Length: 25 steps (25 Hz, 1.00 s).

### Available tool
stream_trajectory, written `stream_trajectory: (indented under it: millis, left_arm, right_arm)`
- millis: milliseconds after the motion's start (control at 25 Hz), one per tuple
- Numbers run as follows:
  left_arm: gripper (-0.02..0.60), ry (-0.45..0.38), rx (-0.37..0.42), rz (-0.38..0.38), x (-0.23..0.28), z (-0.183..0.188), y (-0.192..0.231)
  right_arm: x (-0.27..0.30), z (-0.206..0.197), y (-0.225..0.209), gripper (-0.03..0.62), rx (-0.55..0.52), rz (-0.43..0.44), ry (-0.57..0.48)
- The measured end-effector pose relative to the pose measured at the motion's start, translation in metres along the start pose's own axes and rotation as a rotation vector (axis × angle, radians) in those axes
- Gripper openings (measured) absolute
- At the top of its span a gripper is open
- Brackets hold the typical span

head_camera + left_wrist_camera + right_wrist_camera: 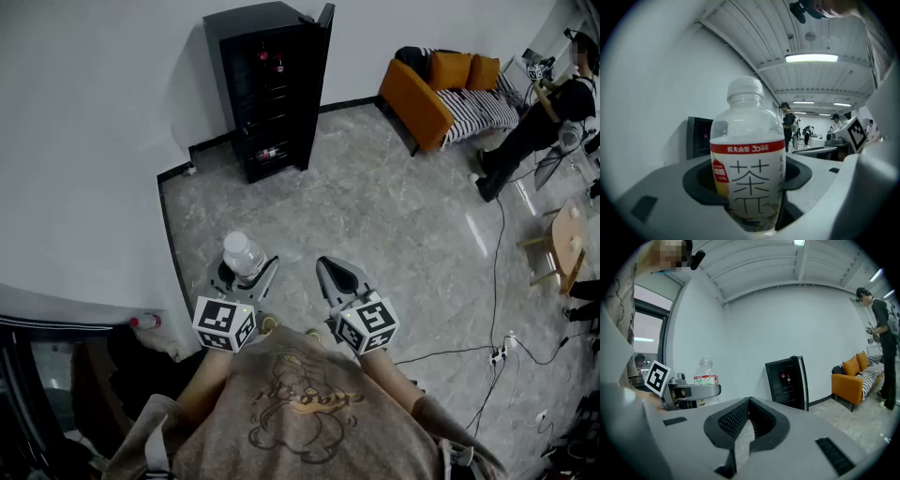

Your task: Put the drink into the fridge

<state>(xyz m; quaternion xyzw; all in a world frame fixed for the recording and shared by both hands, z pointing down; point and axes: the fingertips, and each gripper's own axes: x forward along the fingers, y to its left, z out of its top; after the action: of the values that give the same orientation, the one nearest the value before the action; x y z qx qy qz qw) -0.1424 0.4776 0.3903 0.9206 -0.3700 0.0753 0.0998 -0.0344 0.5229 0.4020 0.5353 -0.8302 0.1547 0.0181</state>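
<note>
– Grey stone floor (394,206) and white walls made up the room, with no tabletop anywhere near. What was the biggest thing in it?
– A black fridge (267,94) against the far wall. Its door (322,66) stood open to the right, I judged so the drink could go straight onto a shelf. A few bottles sat inside already.
– And the orange sofa (417,103)?
– Off to the right of the fridge, with a person (553,108) standing beyond it. Neither had a part in this.
– How were the tools held?
– Both out in front of the chest, pointed toward the fridge and well apart from it. The left hand-held gripper (247,272) was clamped on the drink (242,251), its jaws standing wide round the body, low on the label. That low hold had it upright with the top free, which should suit setting it on a shelf.
– The other one?
– The right hand-held gripper (330,272) had its jaws together on nothing. It hung just beside the left, probably spare for the door.
– What did the drink look like?
– A clear plastic bottle with a white screw cap (746,89) and a red band over a white label (750,183) bearing one large dark character. It was clear above the label; how full it was, I couldn't tell.
</note>
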Motion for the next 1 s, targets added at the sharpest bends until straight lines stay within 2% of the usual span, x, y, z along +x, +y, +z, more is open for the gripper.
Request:
stream_trajectory:
  millis: [680,1000]
  left_arm:
    - [0.313,-0.013,0.013,-0.095,0.01,0.002,0.05]
    - [0.313,-0.029,0.007,-0.1,0.028,0.005,0.081]
  right_arm:
    - [0.047,0.009,0.023,0.02,-0.033,-0.013,-0.022]
    - [0.083,0.015,0.01,0.02,-0.022,-0.018,-0.028]
